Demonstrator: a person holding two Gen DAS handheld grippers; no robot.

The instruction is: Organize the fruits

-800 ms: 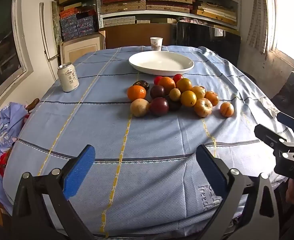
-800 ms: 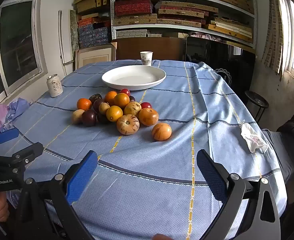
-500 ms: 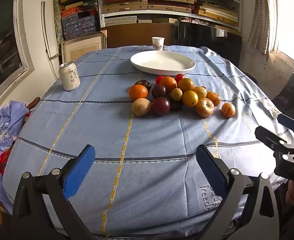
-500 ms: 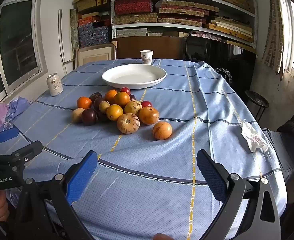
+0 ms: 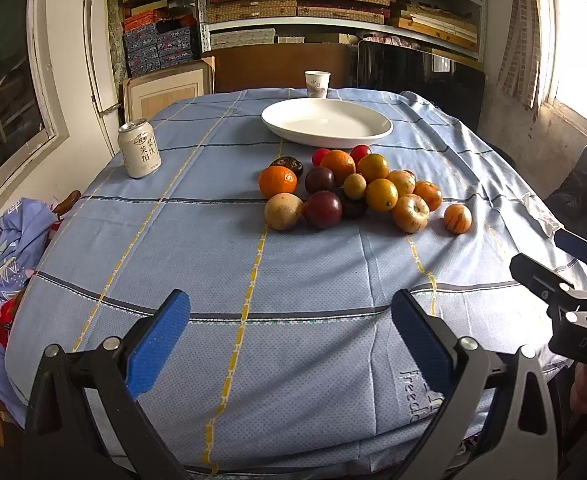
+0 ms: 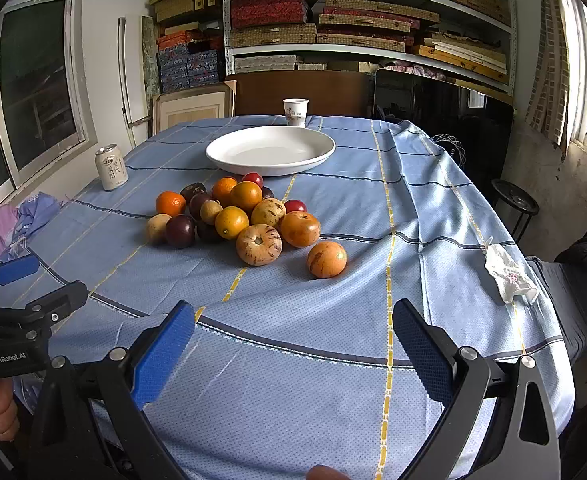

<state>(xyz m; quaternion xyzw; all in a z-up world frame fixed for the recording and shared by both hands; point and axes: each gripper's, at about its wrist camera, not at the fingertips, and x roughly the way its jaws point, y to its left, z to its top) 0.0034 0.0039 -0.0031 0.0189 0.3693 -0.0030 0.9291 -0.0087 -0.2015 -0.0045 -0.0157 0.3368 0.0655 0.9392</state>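
Start of sorting: both tongs, left [image 5: 289,338] and right [image 6: 293,344], gape empty, short of fruit pile [image 6: 233,220]. Next: carry one fruit to plate [image 6: 317,156] behind pile.

Table [image 5: 213,264]: blue cloth [image 6: 413,216], plate [image 5: 327,124], fruits [image 5: 349,192], can [image 5: 138,154].

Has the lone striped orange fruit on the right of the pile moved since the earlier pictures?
No. The striped orange fruit sits apart from the pile, at the same spot beside the yellow stripe of the tablecloth as before.
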